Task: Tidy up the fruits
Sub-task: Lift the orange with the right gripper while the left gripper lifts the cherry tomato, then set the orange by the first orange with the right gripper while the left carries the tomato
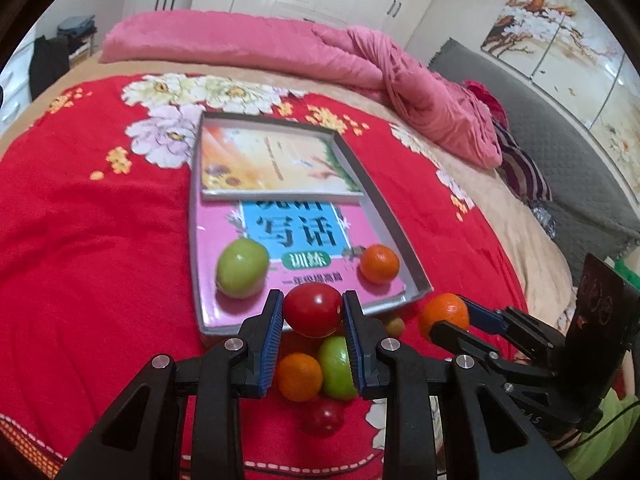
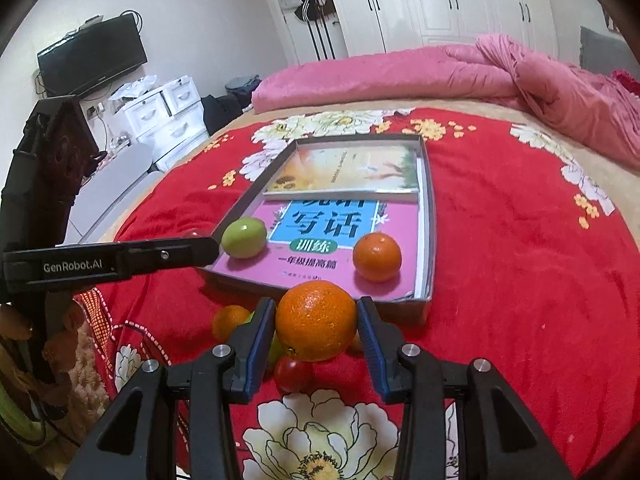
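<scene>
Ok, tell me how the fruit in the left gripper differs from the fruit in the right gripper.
The tomato in the left gripper is red and smooth; the orange in the right gripper is orange with a dimpled skin. The tomato looks oval, the orange round. Both are clamped between blue pads, near the box.

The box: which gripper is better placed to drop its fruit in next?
Likely the left gripper: its red fruit hangs right at the box's near edge.

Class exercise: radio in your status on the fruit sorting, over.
Left gripper shut on red tomato; right gripper shut on orange. Box ahead holds green fruit and small orange. Nothing blocking.
</scene>
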Available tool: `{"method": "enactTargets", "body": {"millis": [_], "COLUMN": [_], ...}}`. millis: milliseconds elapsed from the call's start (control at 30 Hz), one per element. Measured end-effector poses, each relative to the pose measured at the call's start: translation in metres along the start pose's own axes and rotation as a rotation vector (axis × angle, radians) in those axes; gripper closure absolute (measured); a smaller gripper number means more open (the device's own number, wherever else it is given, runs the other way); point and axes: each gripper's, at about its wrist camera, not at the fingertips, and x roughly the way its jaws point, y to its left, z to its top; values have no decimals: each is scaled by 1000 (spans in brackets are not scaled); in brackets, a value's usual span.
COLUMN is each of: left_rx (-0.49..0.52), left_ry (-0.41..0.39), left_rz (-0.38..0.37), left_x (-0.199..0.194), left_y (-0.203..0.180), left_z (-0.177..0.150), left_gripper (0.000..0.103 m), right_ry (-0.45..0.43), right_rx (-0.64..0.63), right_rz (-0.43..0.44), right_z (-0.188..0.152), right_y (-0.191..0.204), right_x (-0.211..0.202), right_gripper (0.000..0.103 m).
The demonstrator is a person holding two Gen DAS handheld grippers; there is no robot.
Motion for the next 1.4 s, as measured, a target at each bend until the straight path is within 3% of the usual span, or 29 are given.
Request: {"method": "enactTargets", "body": {"millis": [233, 700, 1400], "left_rx": [-5, -8, 65], "left_ry": [-58, -74, -15], "left_rz": [33, 54, 49], "left_x": [-9, -2, 44], "left_y": [9, 16, -6], "left_z": [6, 9, 11], "left_gripper": [73, 73, 73], "right_ry": [-41, -98, -121], "right_rx": [-7, 11, -38], "right_rz": [-24, -81, -121], "right_z": [7, 24, 48], "right_y": [-4, -23, -37], "right_x": [-7, -13, 2], "right_gripper": [61, 61, 61]}}
